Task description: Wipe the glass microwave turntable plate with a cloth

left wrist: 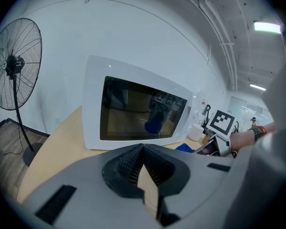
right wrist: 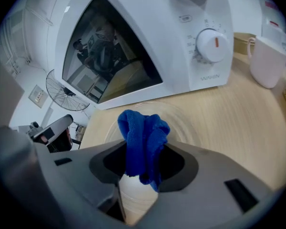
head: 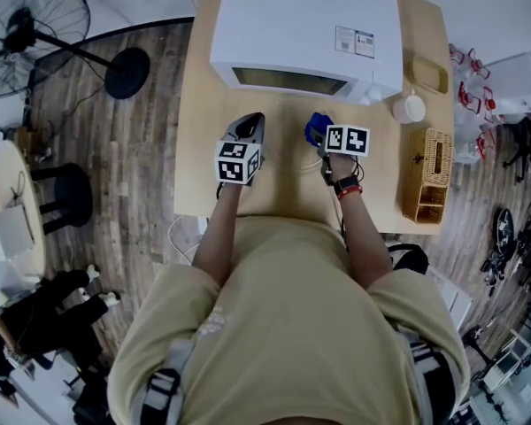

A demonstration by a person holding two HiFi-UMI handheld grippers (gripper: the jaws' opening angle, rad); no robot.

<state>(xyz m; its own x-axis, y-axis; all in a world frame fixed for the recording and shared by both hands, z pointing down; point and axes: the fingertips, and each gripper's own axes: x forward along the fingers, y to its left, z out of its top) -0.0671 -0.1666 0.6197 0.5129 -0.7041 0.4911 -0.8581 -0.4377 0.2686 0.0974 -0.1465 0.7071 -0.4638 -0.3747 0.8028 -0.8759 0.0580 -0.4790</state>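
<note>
Right claw [head: 319, 136] [right wrist: 142, 149]: clamped tight on a bunched blue cloth and held low over the table, just in front of the microwave door.
Cloth [head: 315, 127] [right wrist: 143, 128]: a deep blue wad pinched between the right claw's jaws. In the right gripper view it stood out past their tips toward 12 o'clock.
Glass plate [right wrist: 188, 123]: clear and round, it lay flat on the table under and just ahead of the right claw, its rim showing as faint rings over the wood grain. In the head view it was too faint to make out. Whether the cloth touched it could not be told.
Left claw [head: 252, 120] [left wrist: 143, 149]: jaws together at the tips with nothing between them. It sat at 9 o'clock of the right claw, near it but apart, and pointed at the microwave door.
Microwave [head: 305, 25] [left wrist: 138, 109] [right wrist: 148, 42]: white with its door shut, at 12 o'clock of both claws on the far part of the table. In the left gripper view its dark window mirrored the blue cloth.
Dial [right wrist: 212, 44]: white with an orange mark, on the microwave's right-hand panel.
Mug [head: 410, 108] [right wrist: 269, 61]: white, on the table at 2 o'clock of the right claw, just beside the microwave's right front corner.
Tray [head: 427, 73]: small and yellowish, at 1 o'clock of the right claw, beside the microwave's right flank.
Basket [head: 427, 175]: woven, at 3 o'clock of the right claw, near the table's right edge.
Table [head: 199, 149]: pale wood.
Fan [head: 26, 38] [left wrist: 14, 66]: black, standing on the wooden floor at 10 o'clock of the left claw, well away from the table.
</note>
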